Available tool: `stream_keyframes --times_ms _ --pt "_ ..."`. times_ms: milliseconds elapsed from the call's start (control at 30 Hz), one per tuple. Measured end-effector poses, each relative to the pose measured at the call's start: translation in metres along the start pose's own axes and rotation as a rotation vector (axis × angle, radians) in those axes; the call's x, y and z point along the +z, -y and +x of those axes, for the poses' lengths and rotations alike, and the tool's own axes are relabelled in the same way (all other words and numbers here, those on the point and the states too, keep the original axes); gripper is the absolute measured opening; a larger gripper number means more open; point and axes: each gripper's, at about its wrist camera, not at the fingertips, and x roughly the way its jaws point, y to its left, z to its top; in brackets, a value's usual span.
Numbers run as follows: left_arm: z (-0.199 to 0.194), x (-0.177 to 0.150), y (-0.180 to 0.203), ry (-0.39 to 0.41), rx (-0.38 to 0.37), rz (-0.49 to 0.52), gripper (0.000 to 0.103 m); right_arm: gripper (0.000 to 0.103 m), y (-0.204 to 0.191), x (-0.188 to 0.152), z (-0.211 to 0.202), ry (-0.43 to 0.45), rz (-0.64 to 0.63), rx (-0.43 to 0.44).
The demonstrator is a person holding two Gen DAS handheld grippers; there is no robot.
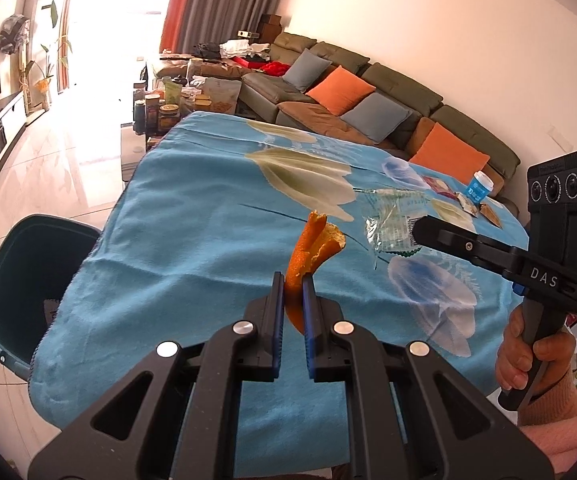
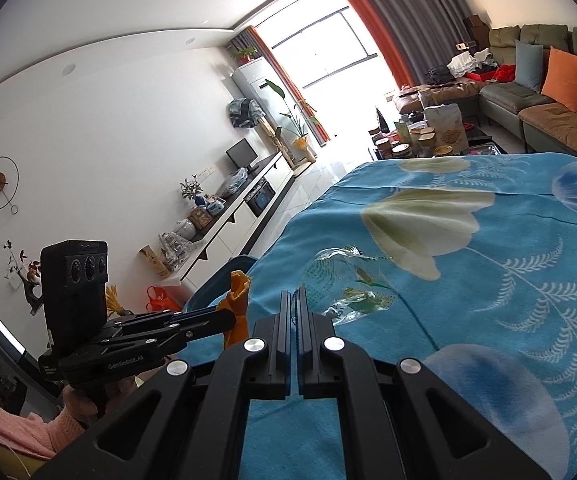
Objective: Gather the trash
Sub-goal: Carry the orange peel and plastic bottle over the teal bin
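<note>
Orange peel (image 1: pixel 311 256) sticks up from the left gripper (image 1: pixel 293 284), pinched tight so it can go in the green bin (image 1: pixel 16 280) beside the table. The right gripper (image 2: pixel 293 300) pinches a clear wrapper (image 2: pixel 344 280) above the blue cloth (image 1: pixel 192 216).

Matt plastic, soft cloth, crinkly film

The left gripper (image 1: pixel 293 280) and right gripper (image 2: pixel 293 294) are matt black plastic with shiny metal rivets; the orange peel (image 1: pixel 312 248) looks pitted and dull, the tablecloth (image 1: pixel 192 216) fuzzy woven cloth, the clear plastic wrapper (image 1: pixel 392 220) glossy and creased, the bin (image 1: pixel 12 264) smooth plastic.
</note>
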Motion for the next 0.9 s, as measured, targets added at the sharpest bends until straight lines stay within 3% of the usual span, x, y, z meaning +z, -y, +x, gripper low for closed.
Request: stream_keyframes --times_ms 900 --pt "-0.021 -0.012 -0.031 0.027 0.073 -0.059 0.009 0.001 -0.019 0.003 0.024 -0.048 -0.021 0.074"
